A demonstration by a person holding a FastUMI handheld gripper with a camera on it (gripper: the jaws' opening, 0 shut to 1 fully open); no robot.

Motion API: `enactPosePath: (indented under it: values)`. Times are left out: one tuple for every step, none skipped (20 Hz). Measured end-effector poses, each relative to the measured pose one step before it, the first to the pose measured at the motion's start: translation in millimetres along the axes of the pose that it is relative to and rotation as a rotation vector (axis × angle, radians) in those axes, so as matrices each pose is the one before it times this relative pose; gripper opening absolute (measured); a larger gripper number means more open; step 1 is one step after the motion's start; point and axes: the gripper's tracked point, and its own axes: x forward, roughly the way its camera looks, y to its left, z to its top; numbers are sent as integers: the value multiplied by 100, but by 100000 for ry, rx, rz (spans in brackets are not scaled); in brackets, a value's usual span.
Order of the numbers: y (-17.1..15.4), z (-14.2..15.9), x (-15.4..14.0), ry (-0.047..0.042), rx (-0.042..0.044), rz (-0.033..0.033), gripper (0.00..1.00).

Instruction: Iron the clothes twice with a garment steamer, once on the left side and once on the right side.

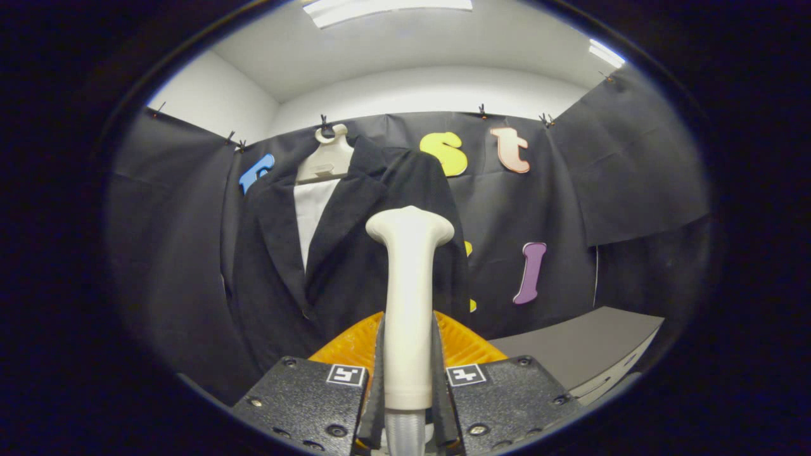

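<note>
A: How is the gripper set at present?

B: It is closed around the handle of the garment steamer. Both fingers are pressed against the pale shaft, one on each side, with no gap to be seen. The steamer is held upright between them, so that its long axis rises from the fingers, and its flared head is carried at the top, beyond the fingertips.

A: And where is the clothing to be found?

B: The dark jacket is hung on a pale hanger against the far wall, over a white shirt. It lies beyond the steamer and mostly to the left of it. The head is seen against the jacket's right panel, but whether contact is made cannot be told.

A: What relation is the coming move thought to depend on?

B: The garment's long axis is vertical, as is the steamer's, so a stroke along the cloth would be made up or down. Because the jacket's centre line is left of the fingers, the right side is judged the nearer. For the left side, the steamer would need to be carried leftward past the lapels.

A: Is anything else to be noted?

B: A grey table is set near, on the right, well apart from the jacket.
</note>
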Motion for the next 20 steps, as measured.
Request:
enactPosePath:
  values:
    - [-16, -673, -146, 985, -330, -70, 33]
    - [28, -672, -248, 1197, -628, 85, 33]
    - [80, -695, -242, 1179, -485, -16, 33]
    - [28, -638, -243, 1425, -577, -206, 33]
    - [-80, -697, -146, 1432, -522, -702, 33]
    - [-77, -682, -211, 1346, -522, -427, 33]
    - [117, -753, -334, 1198, -155, 130, 33]
    - [74, -687, -203, 1407, -51, 340, 33]
    - [-83, -650, -105, 1068, -351, 8, 33]
    - [-109, -652, -133, 1078, -565, -109, 33]
    - [-74, -752, -136, 1287, -471, -177, 33]
    - [-41, -731, -163, 1757, 53, -111, 33]
    - [4, -937, -220, 1892, -354, -124, 33]
    - [3, -700, -188, 1619, -457, -95, 33]
    - [91, -705, -178, 1525, -348, 266, 33]
    - [114, -779, -256, 1813, -441, 430, 33]
    - [42, -748, -177, 1194, -298, 261, 33]
    - [-18, -766, -221, 1519, -516, -168, 33]
    - [-220, -725, -150, 1037, -178, -415, 34]
    - [-219, -694, -154, 1215, 122, -793, 33]
